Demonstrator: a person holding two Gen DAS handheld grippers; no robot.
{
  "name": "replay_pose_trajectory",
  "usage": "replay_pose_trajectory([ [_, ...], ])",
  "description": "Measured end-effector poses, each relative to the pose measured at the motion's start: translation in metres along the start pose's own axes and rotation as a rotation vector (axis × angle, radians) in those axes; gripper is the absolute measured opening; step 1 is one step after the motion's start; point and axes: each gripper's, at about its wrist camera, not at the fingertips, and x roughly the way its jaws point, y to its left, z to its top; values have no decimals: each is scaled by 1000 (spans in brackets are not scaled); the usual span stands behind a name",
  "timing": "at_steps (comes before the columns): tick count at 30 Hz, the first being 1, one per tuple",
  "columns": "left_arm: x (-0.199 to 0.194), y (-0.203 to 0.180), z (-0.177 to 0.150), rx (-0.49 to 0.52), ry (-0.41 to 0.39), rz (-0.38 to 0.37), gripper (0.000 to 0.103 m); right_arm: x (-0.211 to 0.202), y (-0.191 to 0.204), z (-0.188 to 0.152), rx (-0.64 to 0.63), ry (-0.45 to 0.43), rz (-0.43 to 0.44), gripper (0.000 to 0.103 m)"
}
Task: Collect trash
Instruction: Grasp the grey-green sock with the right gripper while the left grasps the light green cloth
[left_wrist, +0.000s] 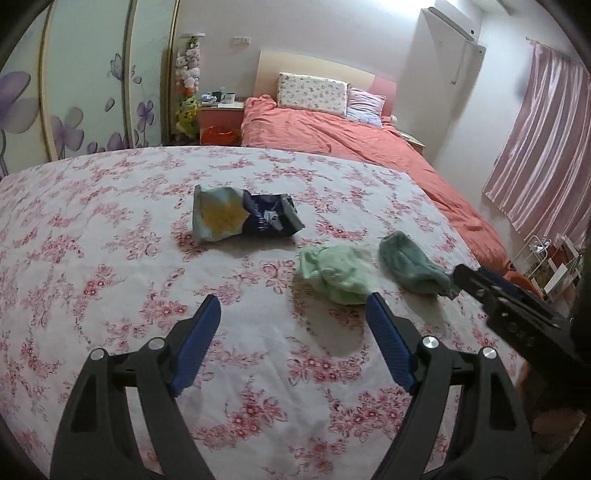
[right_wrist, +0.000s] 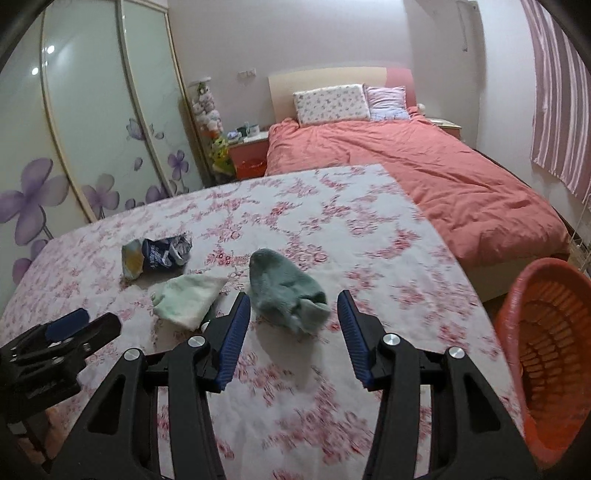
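Observation:
A crumpled snack bag, pale yellow and dark blue, lies on the floral tablecloth. Beside it are a light green cloth and a teal sock. My left gripper is open above the cloth-covered table, its right fingertip at the near edge of the green cloth and nothing between its pads. My right gripper is open, with the near end of the teal sock lying between its fingertips; the pads do not press on it.
An orange plastic basket stands off the table's right edge. Behind the table is a bed with a coral duvet. Floral wardrobe doors are on the left, pink curtains on the right.

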Motion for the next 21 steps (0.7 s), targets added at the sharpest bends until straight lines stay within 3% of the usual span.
replay_pose_trajectory([
  [4,3,2,2,-4,2,-1,79,18,6,2,-26,35,-28,48],
  [7,5,1,3,0,6,-1,79,35,4,0,-24,100,-49,40],
  [12,11,-8,4,16,13,-9,79,33,-1,-4,-32,134,-57,12],
  [21,42,-41,14,64,60,-25,79,-1,-37,-14,56,63,-66,10],
])
